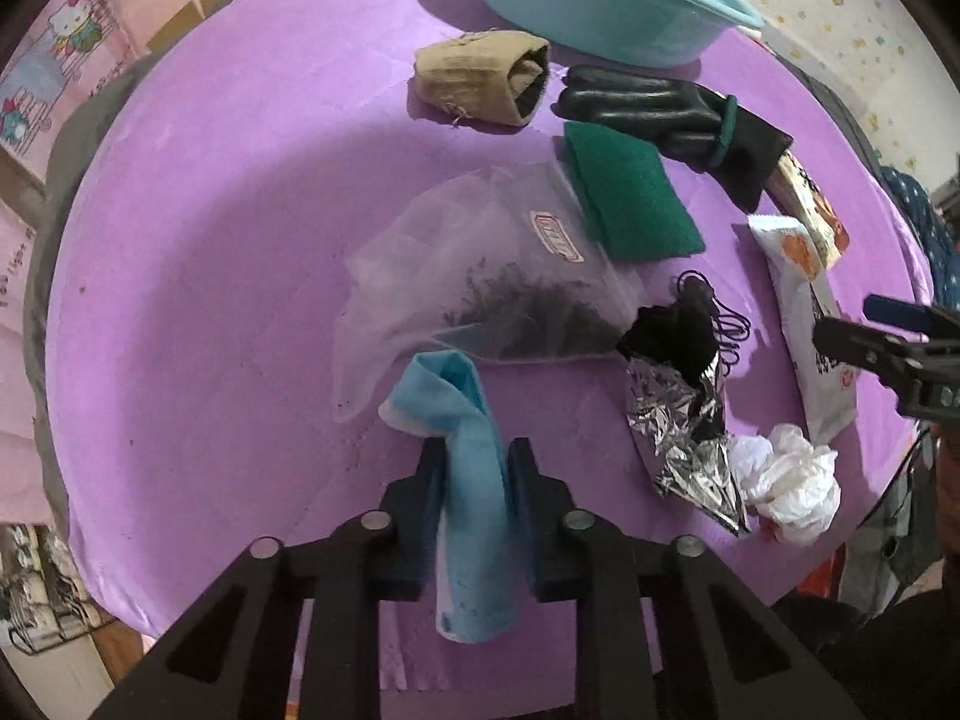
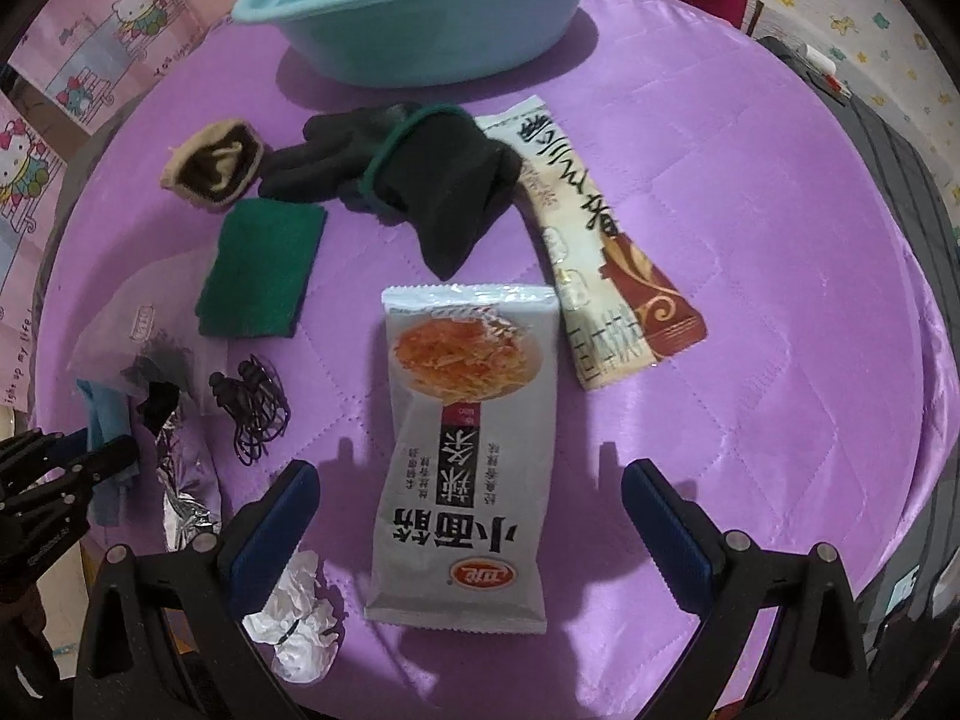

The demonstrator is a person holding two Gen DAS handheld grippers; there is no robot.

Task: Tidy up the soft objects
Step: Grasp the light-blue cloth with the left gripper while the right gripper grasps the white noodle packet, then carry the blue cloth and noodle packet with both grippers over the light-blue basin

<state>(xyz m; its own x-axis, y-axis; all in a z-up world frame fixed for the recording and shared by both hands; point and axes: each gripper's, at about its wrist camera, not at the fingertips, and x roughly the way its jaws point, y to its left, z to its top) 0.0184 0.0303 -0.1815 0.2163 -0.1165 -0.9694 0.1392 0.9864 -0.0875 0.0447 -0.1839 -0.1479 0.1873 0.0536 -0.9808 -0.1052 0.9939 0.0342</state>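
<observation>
Left wrist view: the left gripper (image 1: pixel 471 468) is pointing steeply down at the table (image 1: pixel 210 240), which is wearing a purple quilted cover. Its jaws are standing narrow and are pinching a light blue cloth (image 1: pixel 474 480), whose folded upper end is lying on the cover just beyond the fingertips while its lower end is trailing back between the fingers (image 1: pixel 423 516). Just past the cloth, a clear plastic bag (image 1: pixel 480 264) holding dark loose bits is lying flat. A green scouring pad (image 1: pixel 630 198) is overlapping the bag's far right corner, and a black glove (image 1: pixel 666 114) and a rolled tan sock (image 1: pixel 480 81) are resting behind it, near a turquoise basin (image 1: pixel 600 6) at the far edge. To the right, a crumpled foil wrapper (image 1: pixel 684 438) is lying beside a wad of white plastic (image 1: pixel 786 486); a black item is sitting at the foil's top, possibly a small pouch with cord.

Right wrist view: the right gripper (image 2: pixel 471 510) is hanging wide open, its blue pads on either side of a grey snack packet (image 2: pixel 462 456) without touching it. A long beige and brown sachet (image 2: pixel 606 252) is lying just beyond the packet to the right, its far end tucked under the glove's cuff.
</observation>
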